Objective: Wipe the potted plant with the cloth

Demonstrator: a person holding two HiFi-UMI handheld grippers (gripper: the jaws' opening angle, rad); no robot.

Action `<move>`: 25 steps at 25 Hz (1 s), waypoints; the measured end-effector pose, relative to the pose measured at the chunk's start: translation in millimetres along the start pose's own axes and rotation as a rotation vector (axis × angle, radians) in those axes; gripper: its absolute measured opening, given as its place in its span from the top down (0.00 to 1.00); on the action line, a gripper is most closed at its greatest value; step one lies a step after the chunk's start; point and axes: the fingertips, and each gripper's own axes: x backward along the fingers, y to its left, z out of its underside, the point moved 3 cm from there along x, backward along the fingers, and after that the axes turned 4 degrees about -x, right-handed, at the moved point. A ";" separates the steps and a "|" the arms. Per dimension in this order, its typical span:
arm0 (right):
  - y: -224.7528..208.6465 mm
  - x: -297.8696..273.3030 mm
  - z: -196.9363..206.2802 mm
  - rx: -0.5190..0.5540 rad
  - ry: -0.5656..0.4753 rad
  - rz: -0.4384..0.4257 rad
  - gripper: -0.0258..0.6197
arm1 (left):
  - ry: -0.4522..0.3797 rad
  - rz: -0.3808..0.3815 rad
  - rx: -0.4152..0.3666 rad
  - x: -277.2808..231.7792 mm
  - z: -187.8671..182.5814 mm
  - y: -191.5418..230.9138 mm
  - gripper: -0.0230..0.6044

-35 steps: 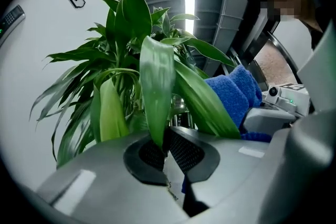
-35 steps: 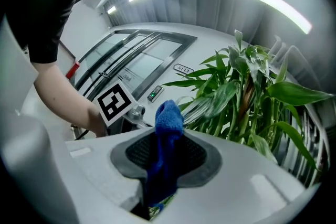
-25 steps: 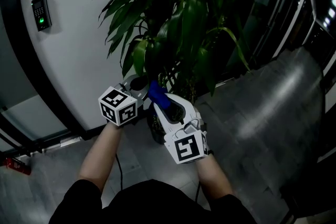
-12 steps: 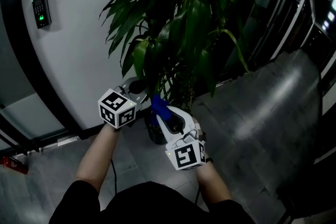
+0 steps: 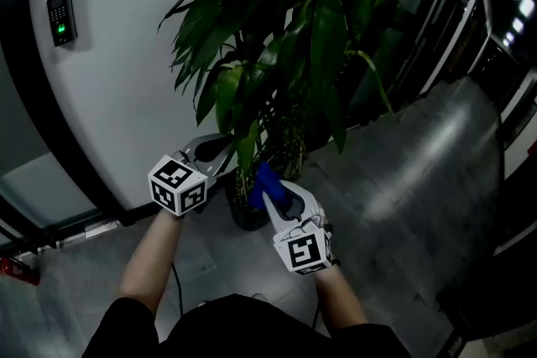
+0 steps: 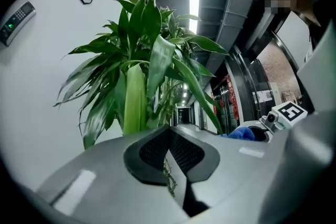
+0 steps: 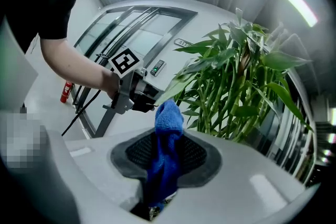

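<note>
The right hand-held gripper is clenched on the blue cloth, which stands up in a bunched fold between its jaws. It sits low at the near side of the plant, just above the pot. The left hand-held gripper has its jaws closed. A pale leaf rises right beside them, but I cannot tell whether its tip is nipped or only resting against a jaw.

Likely risks from here:
- Only a small tuft of cloth sticks out past the jaws. A firm stroke could drag hard plastic along the leaf and crease or tear it.
- If the left hand-held gripper is not really steadying the leaf, the blade will bend away and the cloth will skid off without cleaning.
- If it is pinching the leaf, a pull toward the near side could bruise or snap the tip.
- The two hand-held grippers are close together, so a sideways sweep could knock one against the other.
- Pushing low into the stems could rock the pot on the floor.
</note>
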 end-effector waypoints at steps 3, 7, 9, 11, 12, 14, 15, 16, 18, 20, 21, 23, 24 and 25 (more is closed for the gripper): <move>7.8 -2.4 5.5 -0.017 0.001 0.024 0.80 | -0.004 -0.008 0.007 16.3 1.5 4.4 0.95; 19.4 -2.8 20.9 -0.084 0.001 0.088 0.80 | -0.026 -0.018 0.066 48.4 8.6 6.2 0.95; 32.2 -3.7 32.9 -0.148 0.028 0.102 0.80 | -0.027 -0.013 0.077 70.4 15.0 6.2 0.95; 46.6 -8.3 35.3 -0.180 0.040 0.106 0.80 | -0.031 -0.011 0.076 93.2 17.9 10.9 0.95; 53.7 -11.3 32.9 -0.183 0.037 0.106 0.80 | -0.035 -0.015 0.074 104.8 18.2 14.5 0.95; 67.9 -17.8 25.3 -0.182 0.021 0.097 0.80 | -0.041 -0.038 0.062 128.6 19.1 22.4 0.95; 74.7 -21.5 21.3 -0.183 0.010 0.092 0.80 | -0.039 -0.055 0.050 140.0 20.5 26.0 0.95; 81.5 -26.3 17.3 -0.187 -0.003 0.086 0.80 | -0.034 -0.071 0.036 150.4 22.3 29.1 0.95; 96.4 -39.7 6.6 -0.196 -0.033 0.065 0.80 | -0.022 -0.098 0.013 169.1 26.1 34.2 0.95; 115.8 -54.5 -8.6 -0.191 -0.064 0.024 0.80 | -0.006 -0.124 0.001 189.8 29.1 37.5 0.95; 127.0 -61.3 -17.0 -0.180 -0.078 -0.002 0.80 | 0.006 -0.140 -0.007 202.2 30.5 38.5 0.95; 150.5 -73.8 -34.8 -0.134 -0.107 -0.050 0.80 | 0.037 -0.187 -0.037 230.8 32.9 42.4 0.95; 162.2 -80.0 -44.4 -0.104 -0.121 -0.071 0.80 | 0.044 -0.216 -0.045 245.5 33.3 46.7 0.95; 173.1 -86.3 -54.0 -0.079 -0.135 -0.089 0.80 | 0.040 -0.248 -0.037 259.8 33.3 52.4 0.95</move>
